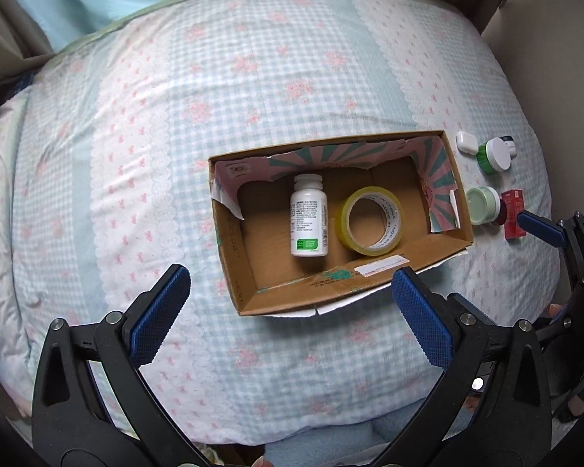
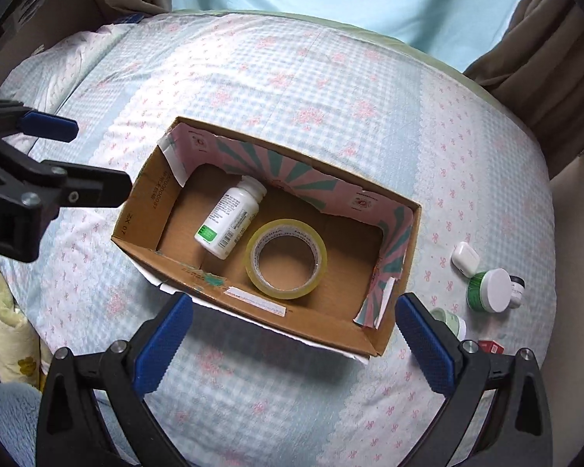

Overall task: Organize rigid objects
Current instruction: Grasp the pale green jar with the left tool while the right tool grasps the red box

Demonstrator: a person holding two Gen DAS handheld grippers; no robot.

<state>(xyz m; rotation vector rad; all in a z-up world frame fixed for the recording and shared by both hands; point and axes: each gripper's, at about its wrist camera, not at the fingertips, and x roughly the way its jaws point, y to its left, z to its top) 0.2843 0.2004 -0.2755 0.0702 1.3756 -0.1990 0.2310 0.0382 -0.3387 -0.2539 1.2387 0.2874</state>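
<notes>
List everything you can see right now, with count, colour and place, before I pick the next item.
cardboard box: 1, brown with pink-and-teal lining, middle of the bed, open on top
pill bottle: 1, white with green label patch, lying on its side inside the box
tape roll: 1, yellowish clear, lying flat inside the box beside the bottle
earbud case: 1, white, on the bedspread outside the box's short end
jars: 2, one dark green with white lid, one pale green, beside the case
small dark jar: 1, behind the white-lidded jar
red carton: 1, red, next to the pale green jar
bedspread: 1, blue-white check with pink flowers
left gripper: 1, black with blue pads, open
right gripper: 1, same, open
</notes>
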